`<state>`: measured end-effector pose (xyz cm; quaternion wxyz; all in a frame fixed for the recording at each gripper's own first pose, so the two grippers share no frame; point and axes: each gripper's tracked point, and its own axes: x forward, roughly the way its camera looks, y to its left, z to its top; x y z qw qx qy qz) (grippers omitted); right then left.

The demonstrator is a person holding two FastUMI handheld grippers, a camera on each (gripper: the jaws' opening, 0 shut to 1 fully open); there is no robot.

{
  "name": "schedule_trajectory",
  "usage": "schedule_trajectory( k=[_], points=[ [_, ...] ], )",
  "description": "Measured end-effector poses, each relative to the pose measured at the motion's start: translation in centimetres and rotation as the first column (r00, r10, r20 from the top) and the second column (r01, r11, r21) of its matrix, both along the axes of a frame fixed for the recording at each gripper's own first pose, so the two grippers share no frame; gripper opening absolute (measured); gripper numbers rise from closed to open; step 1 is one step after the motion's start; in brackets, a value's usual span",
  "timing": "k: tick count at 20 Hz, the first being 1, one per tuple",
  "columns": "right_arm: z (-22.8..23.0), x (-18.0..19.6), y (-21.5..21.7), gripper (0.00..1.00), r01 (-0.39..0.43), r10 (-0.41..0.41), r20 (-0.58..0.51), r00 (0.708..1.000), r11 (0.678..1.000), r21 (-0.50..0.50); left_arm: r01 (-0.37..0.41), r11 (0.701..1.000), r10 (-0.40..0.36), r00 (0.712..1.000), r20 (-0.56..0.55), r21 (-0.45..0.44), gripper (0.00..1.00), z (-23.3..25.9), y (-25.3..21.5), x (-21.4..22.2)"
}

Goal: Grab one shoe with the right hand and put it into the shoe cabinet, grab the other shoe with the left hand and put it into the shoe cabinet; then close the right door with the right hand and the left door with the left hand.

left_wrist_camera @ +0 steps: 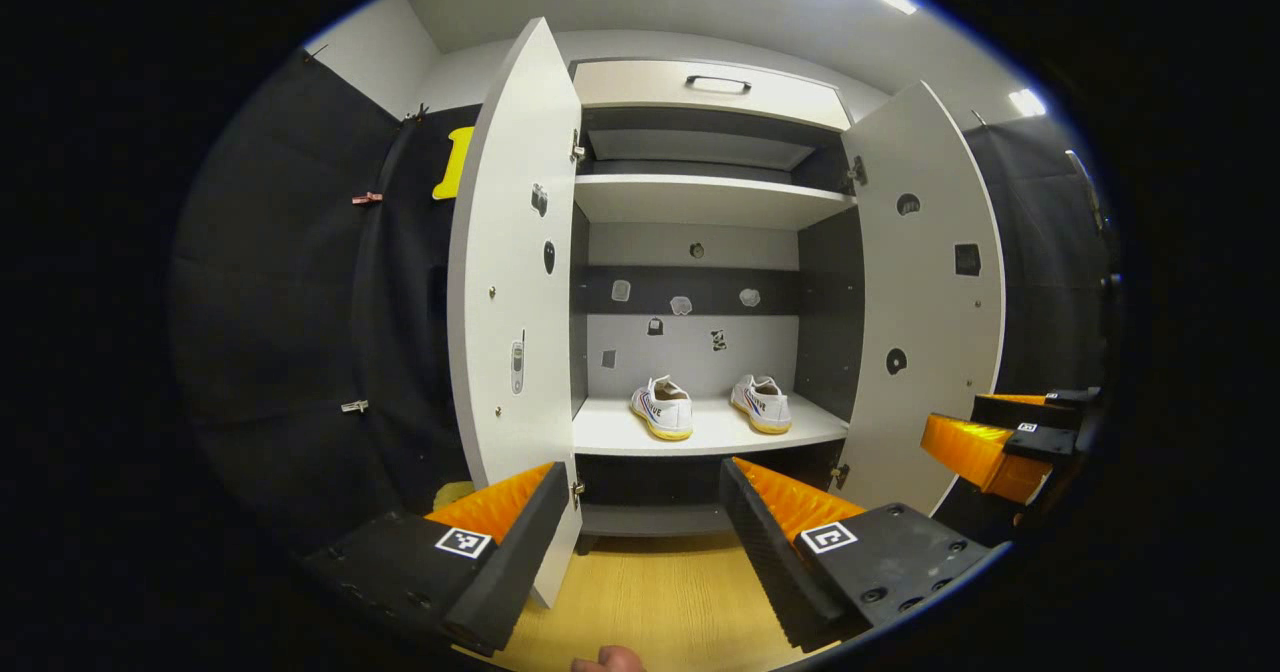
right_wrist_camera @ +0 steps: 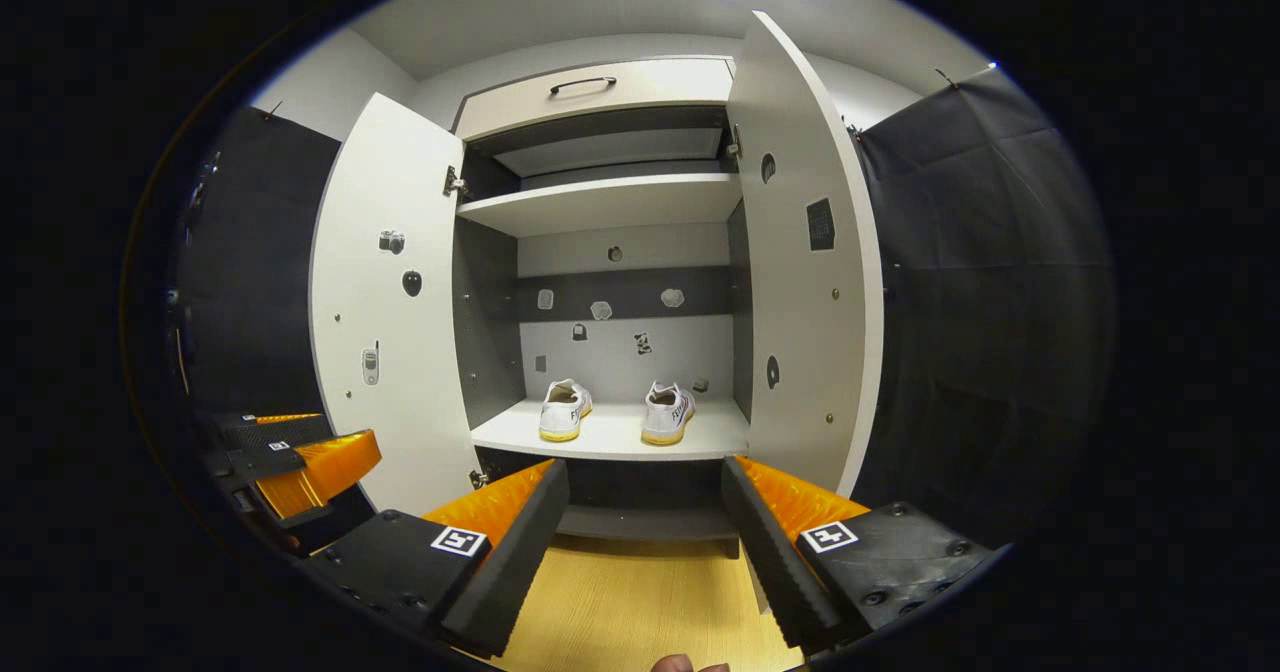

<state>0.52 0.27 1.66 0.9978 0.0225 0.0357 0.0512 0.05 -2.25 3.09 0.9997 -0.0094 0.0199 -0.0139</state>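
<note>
Both our hand-held grippers, left (left_wrist_camera: 640, 532) and right (right_wrist_camera: 645, 537), gape empty before the shoe cabinet (left_wrist_camera: 700, 202); both shoes (left_wrist_camera: 662, 408) (left_wrist_camera: 762, 403) sit on its lower shelf (doors swung wide, awaiting closing).

Two shoes (left_wrist_camera: 662, 408) (left_wrist_camera: 761, 403) side by side on cabinet's lower shelf (left_wrist_camera: 700, 434), btwn both open doors (left_wrist_camera: 513, 282) (left_wrist_camera: 925, 282), prob. apart.

1. We see two white shoes (left_wrist_camera: 663, 409) with yellow soles and thin coloured side stripes.
2. We see a white shoe cabinet (left_wrist_camera: 700, 202) with dark grey inner walls and small dark stickers on its doors (left_wrist_camera: 510, 282).
3. We see a pale yellow wood-grain floor (left_wrist_camera: 680, 592).
4. We see each hand-held gripper (left_wrist_camera: 640, 532) in black, with ribbed orange fingers (left_wrist_camera: 800, 502) and black-and-white square markers.
</note>
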Motion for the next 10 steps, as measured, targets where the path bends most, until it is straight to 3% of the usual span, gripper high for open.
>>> schedule_trajectory(
  k=[6,10],
  points=[
    [-0.4,0.5,0.8,0.98,-0.036,0.036,-0.013,0.999,0.999,-0.003,-0.006,1.0,0.007,0.998,-0.062,0.014,0.96,-2.8,-0.3,-0.7],
    [2.7,-1.5,-2.0,0.98,-0.001,0.002,0.074,0.997,1.0,-0.018,0.022,0.999,-0.021,1.0,-0.023,0.024,0.96,-1.9,-1.3,-2.3]
  ],
)
